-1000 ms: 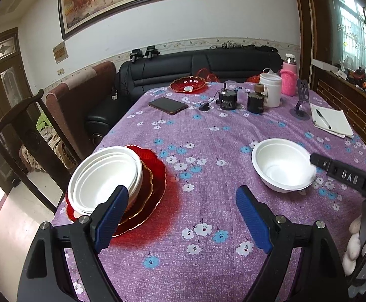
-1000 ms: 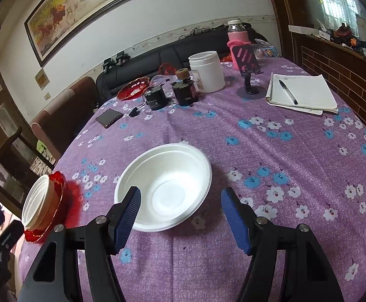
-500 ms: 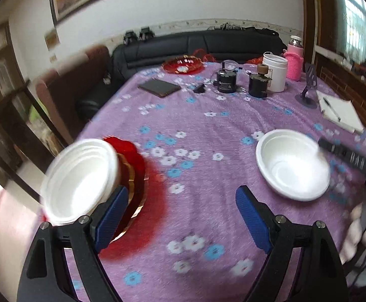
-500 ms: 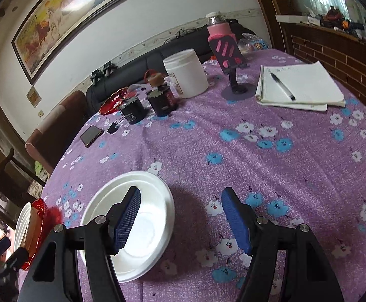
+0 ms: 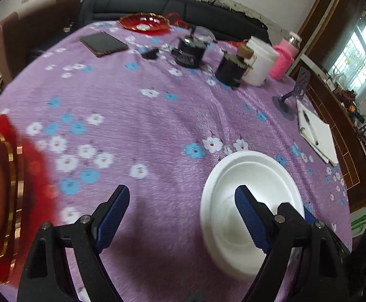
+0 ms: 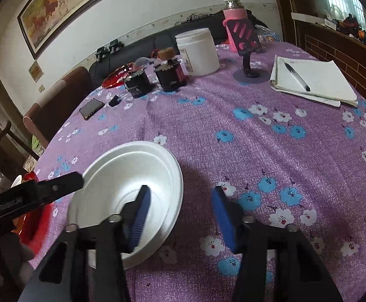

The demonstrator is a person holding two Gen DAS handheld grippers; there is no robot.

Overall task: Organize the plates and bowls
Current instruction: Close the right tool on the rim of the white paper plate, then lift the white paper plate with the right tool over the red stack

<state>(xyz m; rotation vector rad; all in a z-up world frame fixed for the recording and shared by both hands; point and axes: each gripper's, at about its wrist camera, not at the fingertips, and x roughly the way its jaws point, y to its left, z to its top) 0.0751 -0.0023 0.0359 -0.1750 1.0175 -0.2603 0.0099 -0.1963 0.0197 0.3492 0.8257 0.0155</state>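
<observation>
1. The loose white bowl (image 6: 132, 191) sits on the purple-clothed bench (image 6: 271, 136), and both tools are closing in on it.
2. The right hand-held gripper (image 6: 180, 216) is spread wide, straddling the bowl's near-right rim: one blue pad inside the bowl, the other outside on the cloth.
3. The left hand-held gripper (image 5: 183, 216) is wide apart too, its right pad over the bowl (image 5: 252, 211); whether it touches, I cannot tell.
4. The stack of red plates (image 5: 11, 196) waits at the far left edge, well apart from the bowl.
5. Step in hand, as I read it: picking up the stray bowl.
6. The next move calls for pinching the rim squarely, then lifting level towards the stack.
</observation>
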